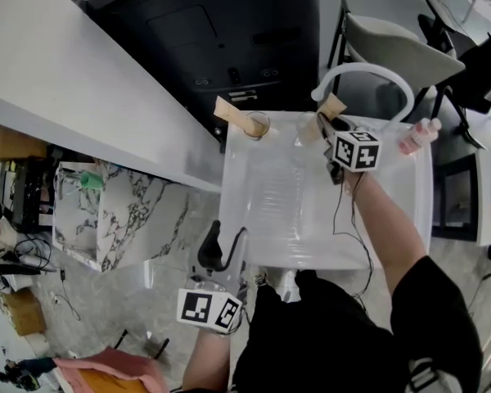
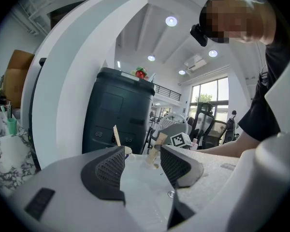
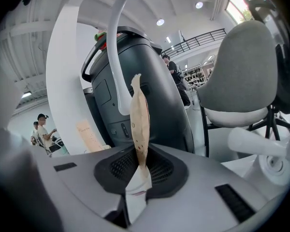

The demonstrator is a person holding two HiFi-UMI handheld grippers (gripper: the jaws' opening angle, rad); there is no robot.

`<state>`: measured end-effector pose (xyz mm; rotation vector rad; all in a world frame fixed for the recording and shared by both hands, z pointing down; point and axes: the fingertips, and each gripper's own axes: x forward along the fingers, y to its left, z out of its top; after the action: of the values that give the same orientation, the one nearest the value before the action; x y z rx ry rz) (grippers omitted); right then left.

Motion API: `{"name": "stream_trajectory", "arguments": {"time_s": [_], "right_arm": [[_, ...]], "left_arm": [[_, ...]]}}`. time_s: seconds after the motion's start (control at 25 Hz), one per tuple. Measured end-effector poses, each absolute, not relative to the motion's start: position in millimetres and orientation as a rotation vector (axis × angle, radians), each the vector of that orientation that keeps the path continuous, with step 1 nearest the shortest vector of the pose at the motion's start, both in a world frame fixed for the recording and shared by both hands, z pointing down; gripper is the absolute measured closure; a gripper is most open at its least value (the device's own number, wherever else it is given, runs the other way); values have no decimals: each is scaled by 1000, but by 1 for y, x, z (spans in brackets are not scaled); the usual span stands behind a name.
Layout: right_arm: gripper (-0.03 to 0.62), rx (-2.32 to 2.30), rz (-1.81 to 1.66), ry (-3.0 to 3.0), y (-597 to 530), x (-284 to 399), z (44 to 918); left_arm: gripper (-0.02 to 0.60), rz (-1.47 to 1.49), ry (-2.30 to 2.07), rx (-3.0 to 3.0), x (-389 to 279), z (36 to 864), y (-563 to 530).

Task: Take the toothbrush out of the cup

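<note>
- Step: grasp is made, lift not yet done. The right gripper (image 3: 141,170) is clenched on the tan paper-wrapped toothbrush (image 3: 139,120), low on the wrapper.
- The toothbrush stands near upright at 1 o'clock on the white table (image 1: 278,219), its foot in the clear cup (image 1: 311,133), which is hard to make out.
- Next: pull straight up along the brush axis so the cup doesn't tip. Paper may slip, so hold firm.
- The left gripper (image 2: 142,154) is released and empty at the 7 o'clock edge.
- A second wrapped toothbrush (image 1: 239,116) sits in its own cup at 11 o'clock.
- Writing: only square markers on the gripper cubes; the wrapper print is illegible.
</note>
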<state>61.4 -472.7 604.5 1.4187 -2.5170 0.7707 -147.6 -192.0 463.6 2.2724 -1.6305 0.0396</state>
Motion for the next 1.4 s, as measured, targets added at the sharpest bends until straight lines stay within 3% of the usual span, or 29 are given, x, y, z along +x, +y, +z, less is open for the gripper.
{"name": "stream_trajectory", "arguments": {"time_s": [0.72,1.4], "right_arm": [[563,1544,693,-2603,-438,70,542],[566,1537,468,-2773,-357,48,429]], "left_arm": [[367,6,-1567,2330,-154,453,-177],[367,-36,-1409,2453,-163,435,-173]]}}
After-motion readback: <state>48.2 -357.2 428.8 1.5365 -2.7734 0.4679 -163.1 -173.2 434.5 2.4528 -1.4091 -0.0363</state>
